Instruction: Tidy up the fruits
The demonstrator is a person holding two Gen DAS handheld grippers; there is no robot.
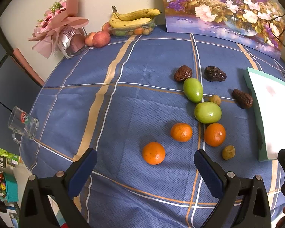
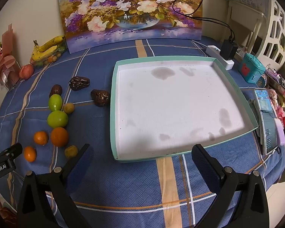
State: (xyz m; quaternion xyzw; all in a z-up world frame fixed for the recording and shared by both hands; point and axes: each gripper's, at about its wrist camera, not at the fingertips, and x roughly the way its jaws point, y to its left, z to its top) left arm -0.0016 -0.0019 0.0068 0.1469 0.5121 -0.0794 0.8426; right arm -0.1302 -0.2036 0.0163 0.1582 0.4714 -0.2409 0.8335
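Both spread and empty: left gripper [image 1: 145, 168] just behind nearest orange [image 1: 153, 153], bare cloth leftward, green fruit [image 1: 193, 89] long axis slanting ahead-left; right gripper [image 2: 140, 158] before tray [image 2: 113, 95] near edge, fruits to its left.

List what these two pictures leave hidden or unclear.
- Left wrist view: most of the tray runs off the right edge.
- Both views: fruit in the clear tub is hidden under the bananas.
- Right wrist view: writing on the phone is too small to read.
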